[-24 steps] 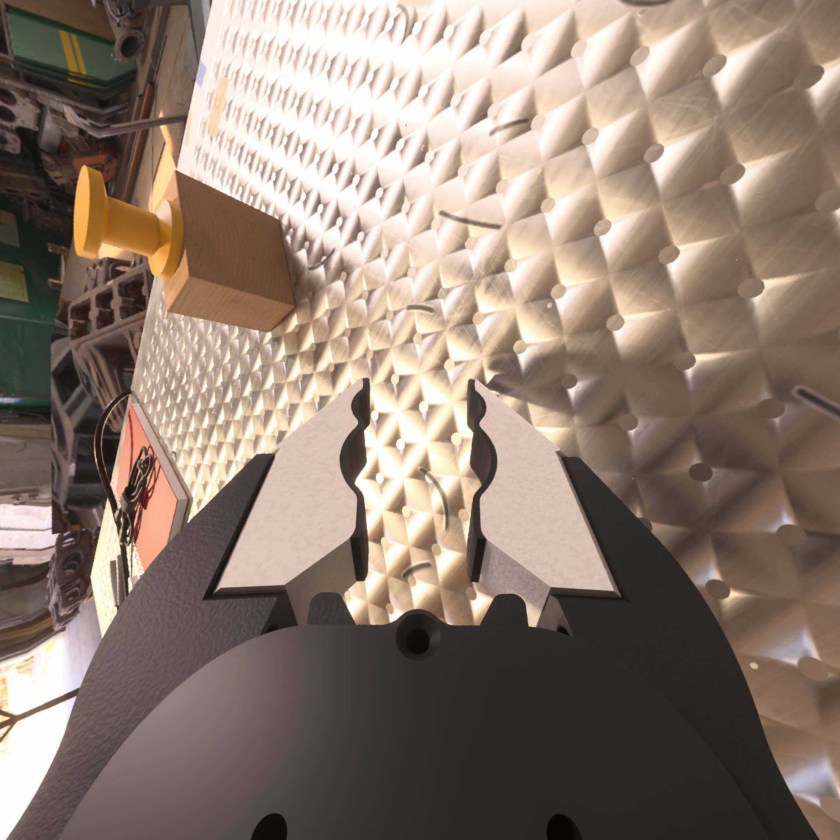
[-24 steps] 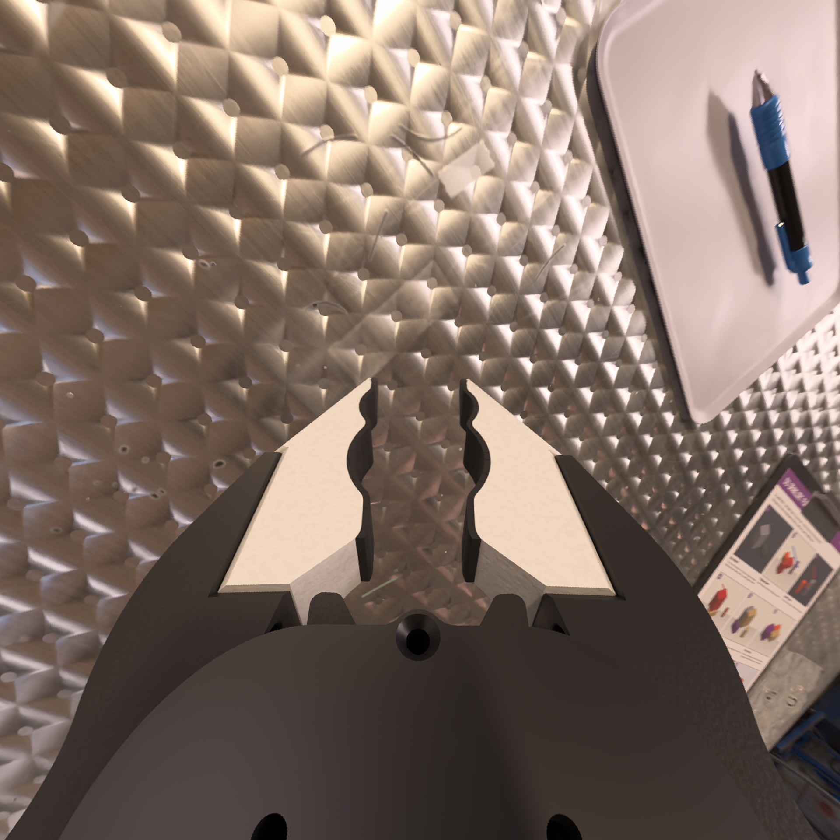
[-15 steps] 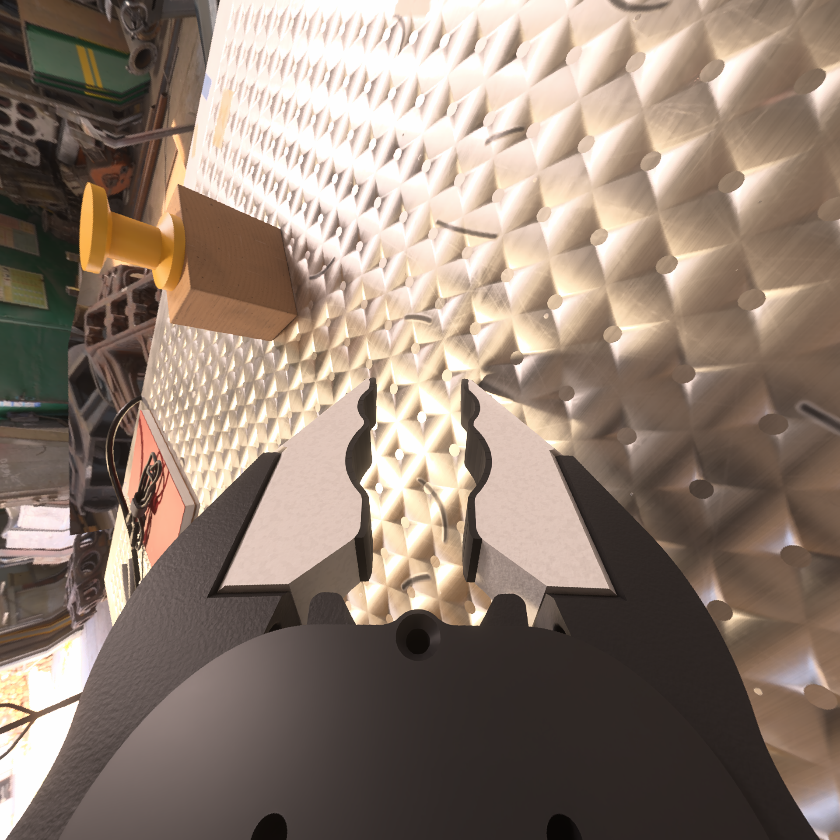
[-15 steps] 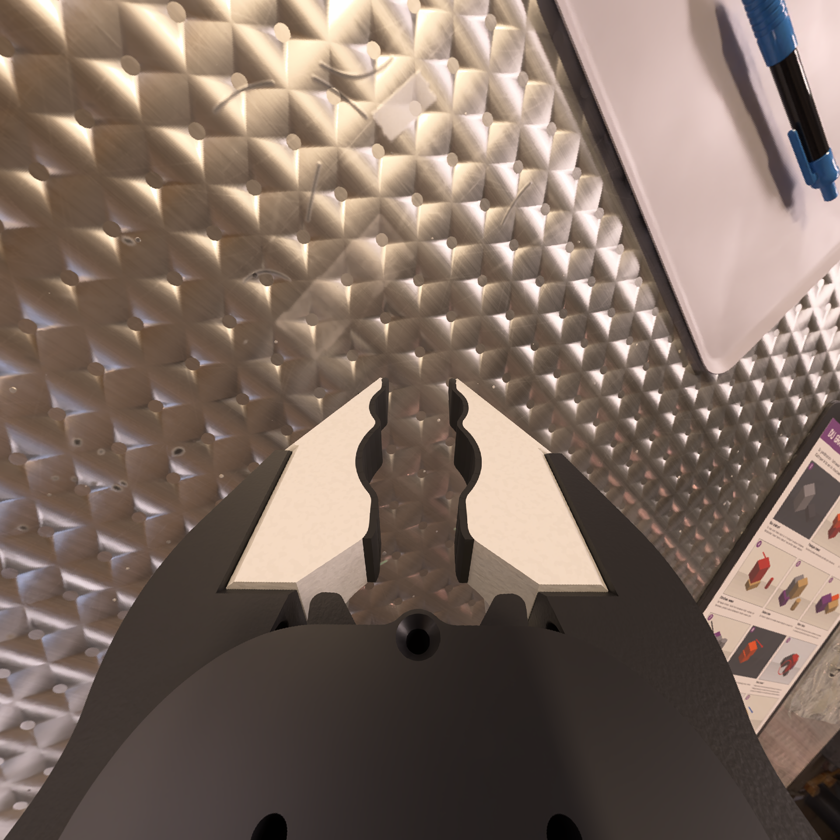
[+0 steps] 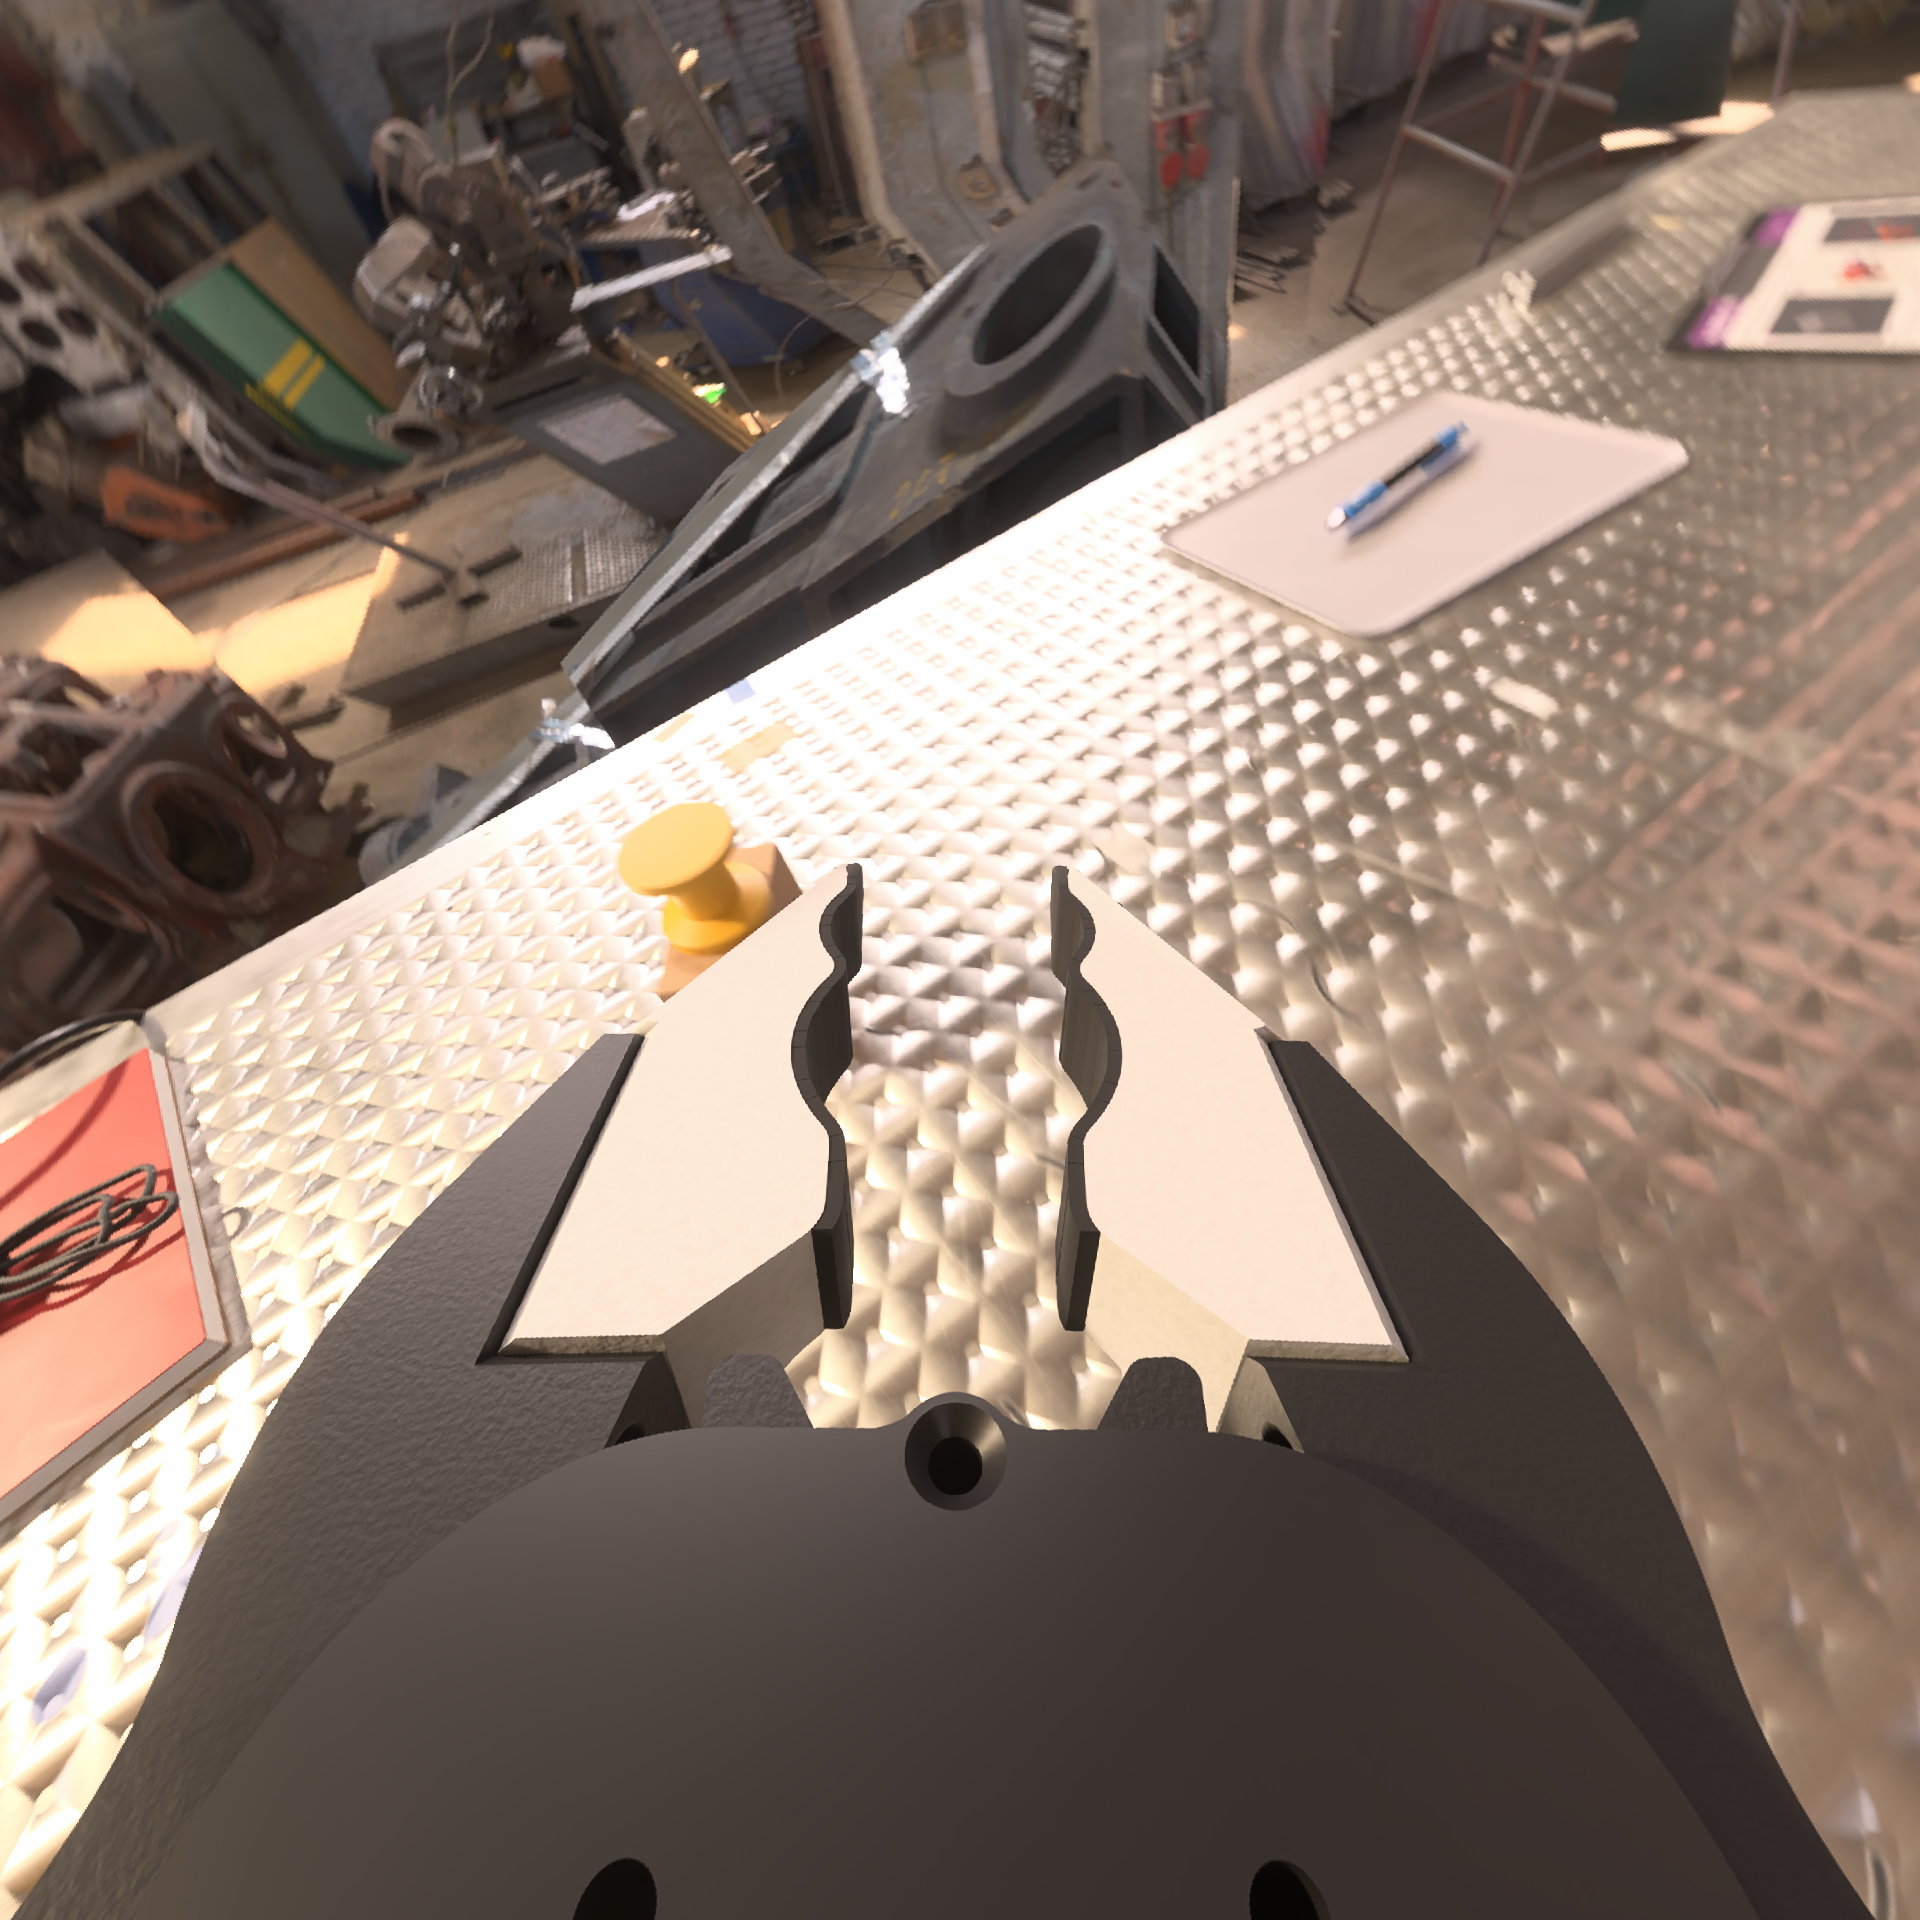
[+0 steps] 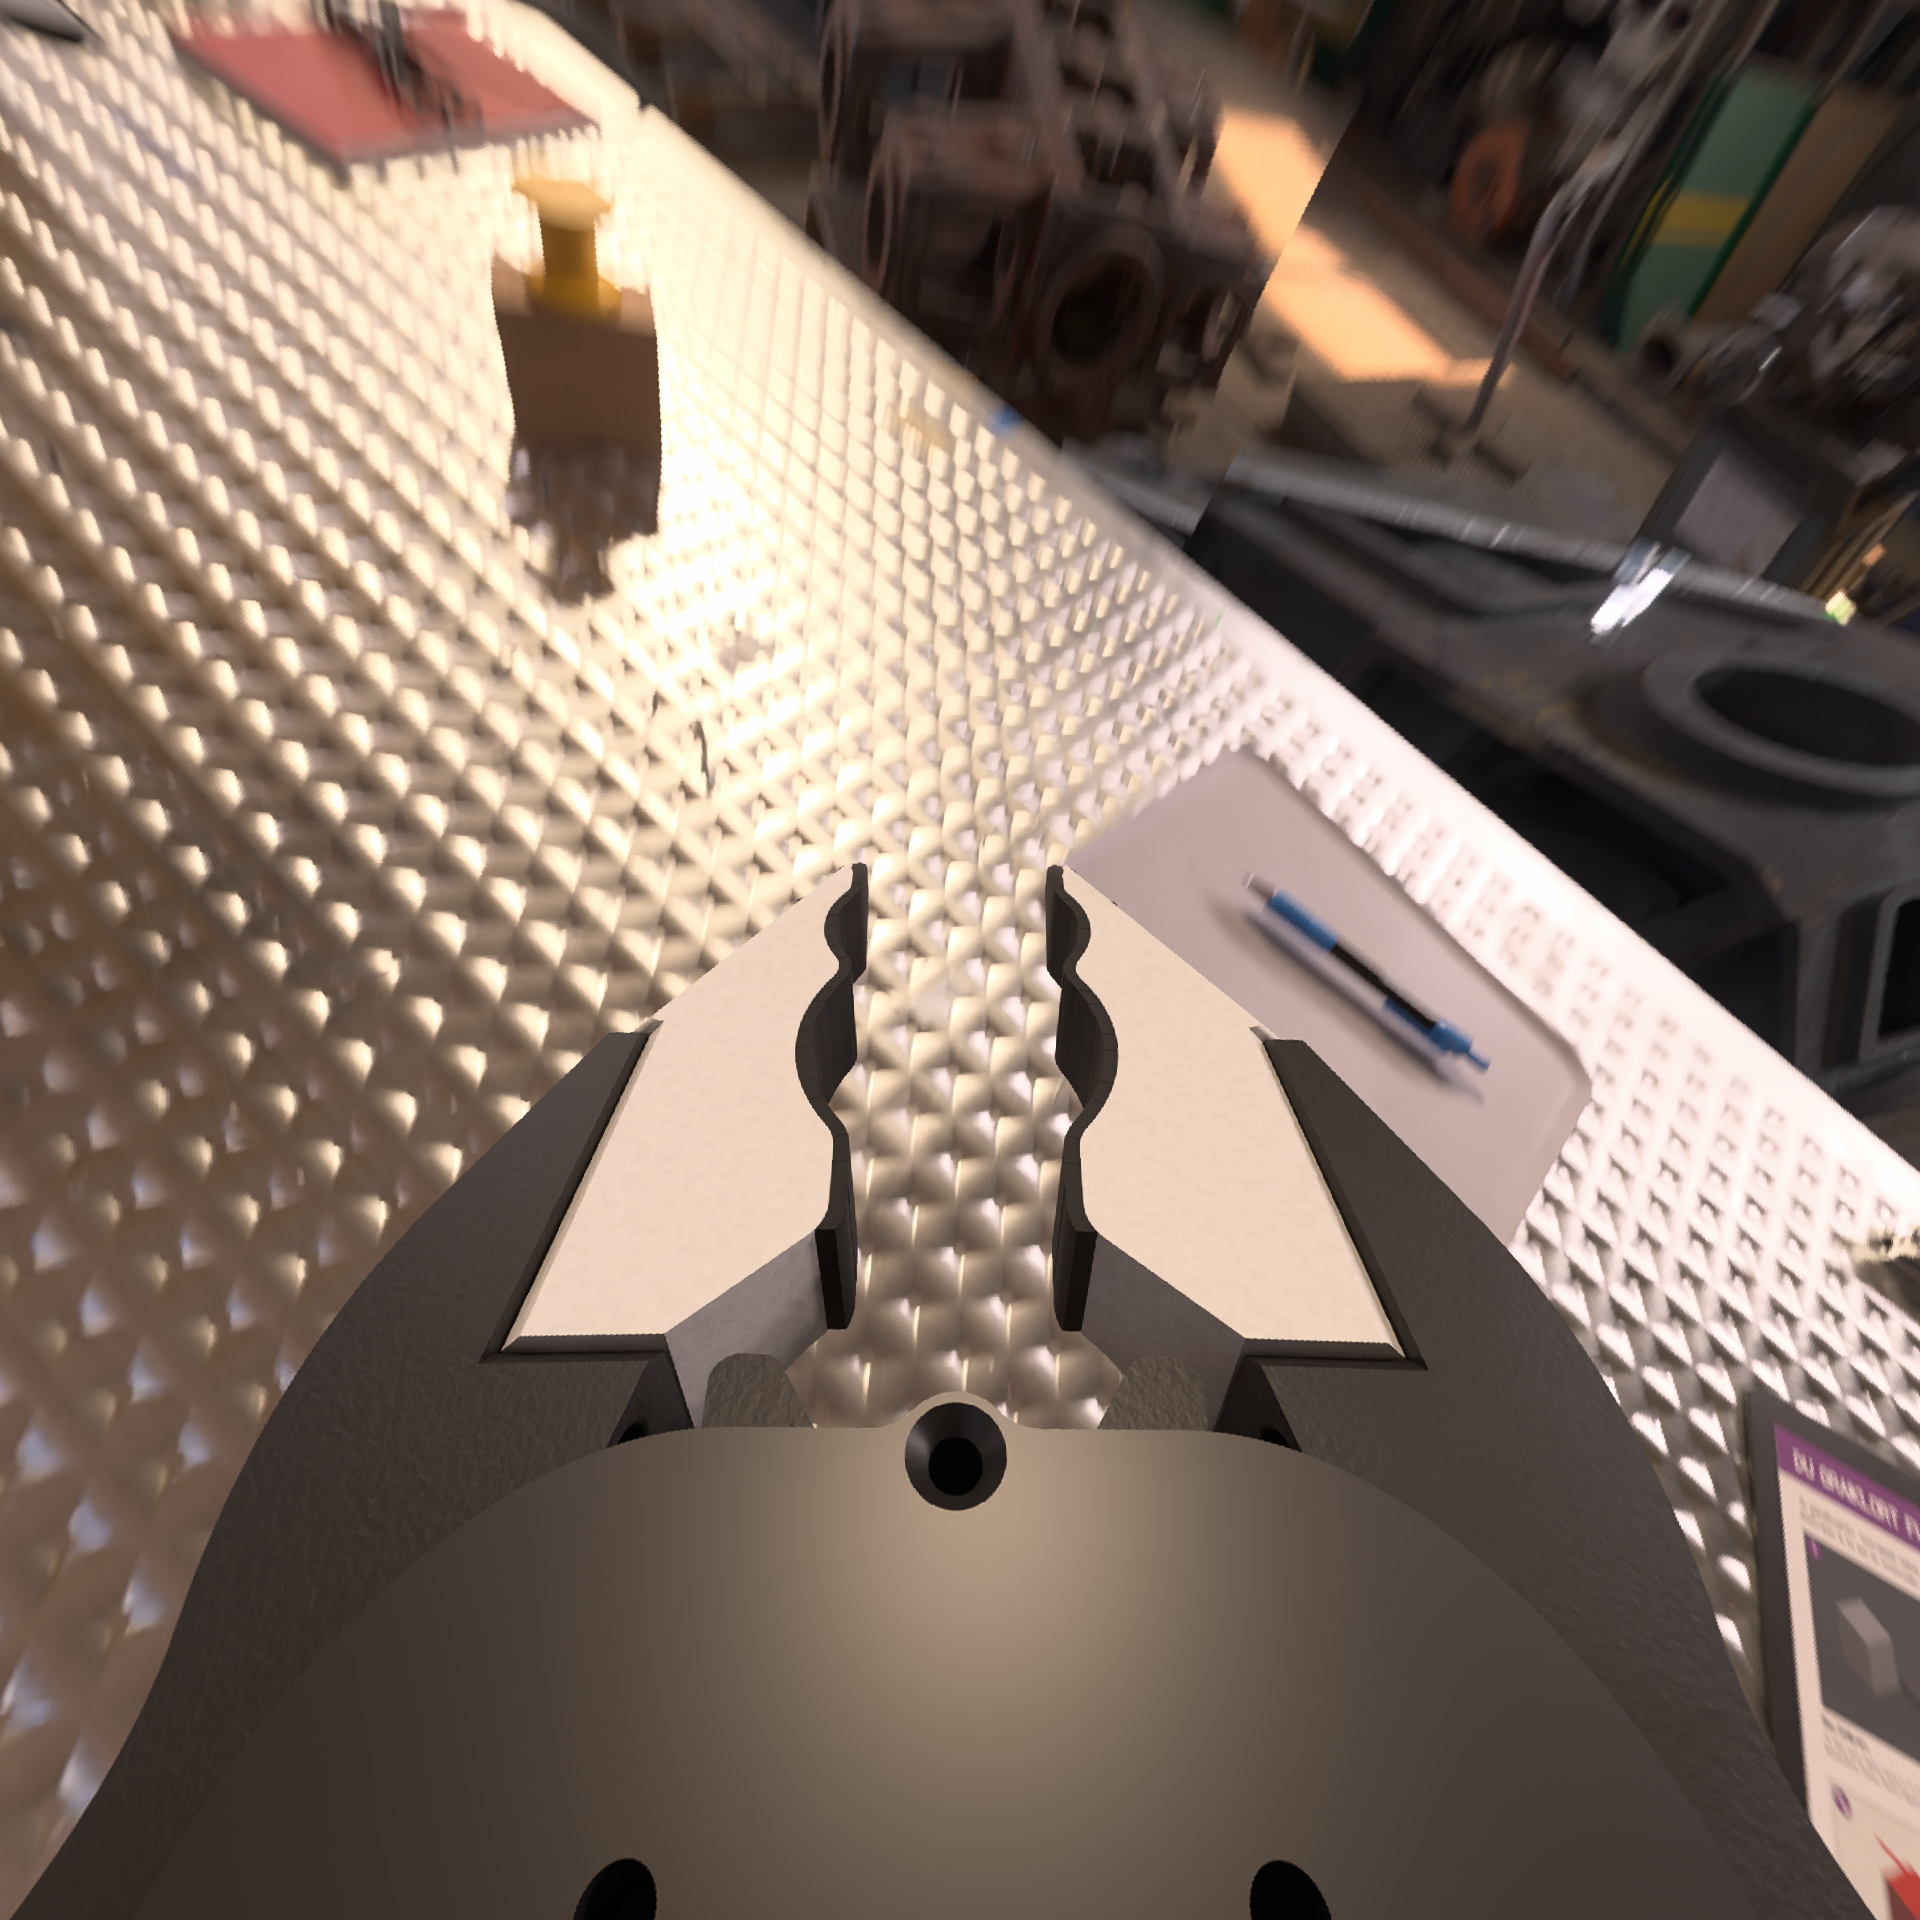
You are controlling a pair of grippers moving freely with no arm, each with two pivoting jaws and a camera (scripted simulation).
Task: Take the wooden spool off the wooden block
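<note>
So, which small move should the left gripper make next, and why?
Probably swing a little to its left and ease forward. The left gripper is open with only bare table between its fingers, while the yellow wooden spool stands upright on the wooden block, just left of the fingertips.

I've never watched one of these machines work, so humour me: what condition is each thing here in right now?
Left claw: open, empty, above the table.
Right claw: open, empty.
Wooden spool: yellow, upright, still sitting on the block.
Wooden block: resting on the metal table, untouched.
Pen: lying flat on the pale pad.
Red tray: holds a coiled black cable.
Printed sheet: lying flat at the table edge.
</note>
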